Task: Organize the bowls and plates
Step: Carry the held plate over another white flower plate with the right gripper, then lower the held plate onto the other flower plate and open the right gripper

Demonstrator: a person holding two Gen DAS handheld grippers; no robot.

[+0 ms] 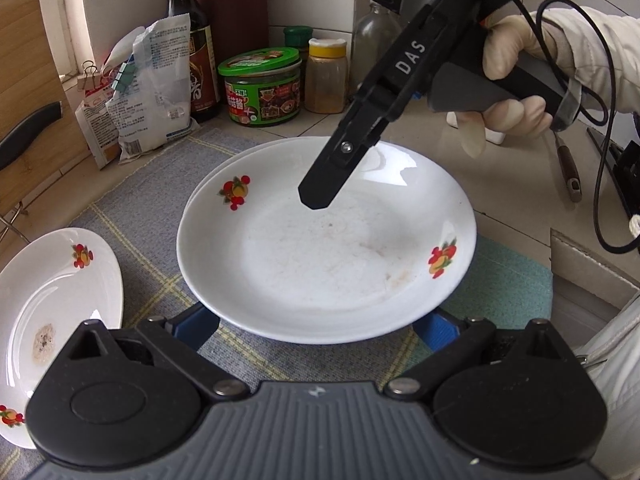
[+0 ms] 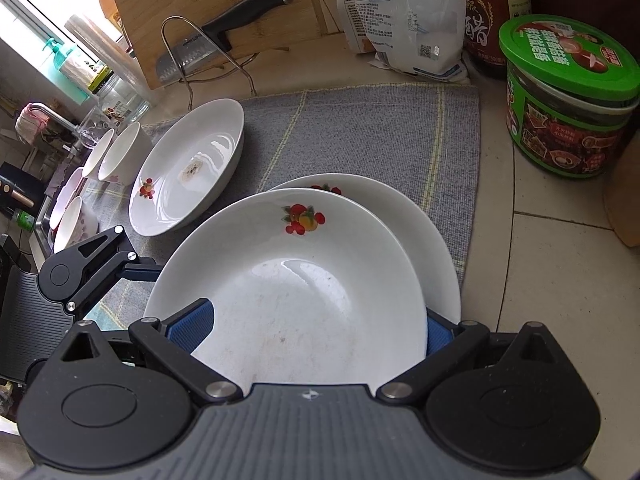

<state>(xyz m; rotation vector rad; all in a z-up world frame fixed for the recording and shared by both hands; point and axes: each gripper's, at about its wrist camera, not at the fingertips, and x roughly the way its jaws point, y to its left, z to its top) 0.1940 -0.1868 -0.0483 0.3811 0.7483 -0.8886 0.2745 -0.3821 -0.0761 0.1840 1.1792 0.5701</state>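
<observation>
Left wrist view shows my right gripper [image 1: 316,200] hovering over the top plate [image 1: 320,256], its jaws edge-on, so I cannot tell their state. My left gripper [image 1: 320,328] has jaws spread, the plate's near rim between them. Right wrist view alone shows bowls [image 2: 116,156] left of another plate [image 2: 188,168], and a knife [image 2: 224,28] beyond on the desk [image 2: 560,280].
</observation>
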